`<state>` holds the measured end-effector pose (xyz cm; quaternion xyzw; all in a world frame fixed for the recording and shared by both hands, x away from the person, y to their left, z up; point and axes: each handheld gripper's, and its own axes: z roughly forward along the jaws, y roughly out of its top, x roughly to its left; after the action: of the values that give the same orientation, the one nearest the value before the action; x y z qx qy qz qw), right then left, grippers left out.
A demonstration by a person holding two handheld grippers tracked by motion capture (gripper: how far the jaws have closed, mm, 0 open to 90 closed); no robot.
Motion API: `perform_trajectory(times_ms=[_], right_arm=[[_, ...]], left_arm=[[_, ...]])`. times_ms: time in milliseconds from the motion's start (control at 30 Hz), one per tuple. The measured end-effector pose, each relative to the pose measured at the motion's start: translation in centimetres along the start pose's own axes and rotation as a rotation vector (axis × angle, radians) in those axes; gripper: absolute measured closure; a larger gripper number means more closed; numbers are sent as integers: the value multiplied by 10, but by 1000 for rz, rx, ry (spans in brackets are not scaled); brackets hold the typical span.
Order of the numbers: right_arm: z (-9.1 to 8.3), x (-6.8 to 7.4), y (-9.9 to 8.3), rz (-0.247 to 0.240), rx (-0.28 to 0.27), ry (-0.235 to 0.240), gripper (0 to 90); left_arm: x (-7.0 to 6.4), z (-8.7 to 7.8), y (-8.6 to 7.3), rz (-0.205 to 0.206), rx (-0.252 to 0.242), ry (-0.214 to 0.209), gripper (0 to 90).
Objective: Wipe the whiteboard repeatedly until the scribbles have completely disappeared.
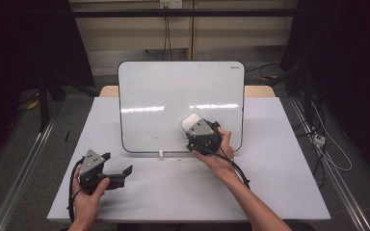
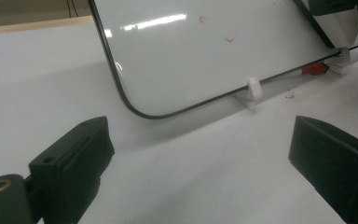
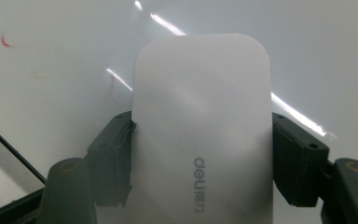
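Wiping a whiteboard [image 1: 173, 96] with a white eraser [image 1: 191, 121], held in the right gripper [image 1: 196, 126]. Whiteboard propped upright on small white feet near the far middle of a white table [image 1: 279, 183], leaning slightly back. Eraser pressed flat against the lower right part of the board face, clamped from both sides between the right gripper's black fingers [image 3: 112, 154], grey brand lettering facing the camera in the right gripper view.

Faint red marks left on the board: a small one at upper left in the right gripper view [image 3: 4, 42], two more in the left gripper view [image 2: 229, 39], all lying left of the eraser. Best done, judging from this, by keeping the eraser face flat and firm on the board, sweeping sideways toward those marks in overlapping passes, without pushing hard enough to tip the board off its feet. A red-capped marker [image 2: 313, 69] lying at the board's bottom edge, to be kept clear of.

Right hand [image 1: 219, 151] reaching forward and up, forearm angled in from the lower right, wrist bent so the gripper points at the board. Left gripper [image 1: 123, 174] resting low on the table near the front left corner, well apart from the board, fingers spread wide and holding nothing, pointing toward the board's lower left corner.
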<state>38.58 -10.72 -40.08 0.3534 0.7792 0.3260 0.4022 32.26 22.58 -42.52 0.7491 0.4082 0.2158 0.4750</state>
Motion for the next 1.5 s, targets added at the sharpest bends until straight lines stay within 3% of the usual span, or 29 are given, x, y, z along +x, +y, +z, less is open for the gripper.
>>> perform_trajectory(times_ms=[467,800,900,1033,1333,1500], right_arm=[[22,45,33,-44,-34,72,301],[40,97,58,-143,-61,131,301],[45,111,65,-182,-57,118,302],[46,111,66,-186,-57,123,302],[40,102,59,-296,-25,197,303],[34,91,49,-246,-22,184,303]], left_arm=[[1,-1,0,7,1,-1,57],[2,-3,0,2,-7,2,57],[2,-5,0,-3,-13,0,57],[3,-6,-1,-4,-8,-4,57],[3,-6,-2,-1,-13,7,57],[3,-8,-2,0,-13,9,57]])
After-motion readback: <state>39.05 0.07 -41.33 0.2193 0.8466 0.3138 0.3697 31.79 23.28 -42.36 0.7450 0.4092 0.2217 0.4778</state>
